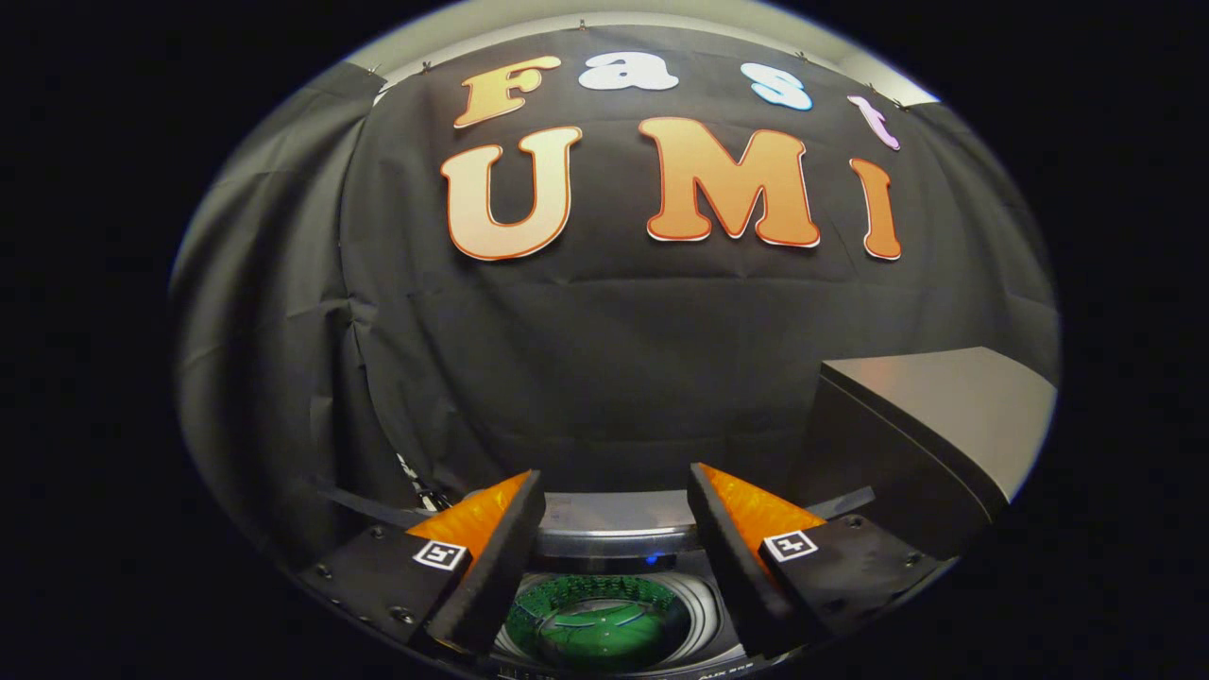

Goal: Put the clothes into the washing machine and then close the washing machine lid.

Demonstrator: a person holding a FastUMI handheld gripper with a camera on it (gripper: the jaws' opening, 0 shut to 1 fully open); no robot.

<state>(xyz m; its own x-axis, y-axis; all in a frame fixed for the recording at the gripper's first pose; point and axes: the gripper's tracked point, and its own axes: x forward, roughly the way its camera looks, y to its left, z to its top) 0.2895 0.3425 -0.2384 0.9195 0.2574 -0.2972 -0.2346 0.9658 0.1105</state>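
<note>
Claw (616,491) wide open, holding nothing, hanging above washing machine (604,529) w/ green-lit drum (600,623) between its fingers.

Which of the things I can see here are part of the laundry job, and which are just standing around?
Part of the job:
- washing machine, its drum open below the spread fingers
- gripper, fingers apart, holding nothing

Just standing around:
- grey box-like unit, beyond the fingers beside the machine
- black cloth wall

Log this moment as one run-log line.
gripper: jaws open, empty | washing machine drum: open, green inside, below between jaws | raised lid: right, beyond jaws
</note>
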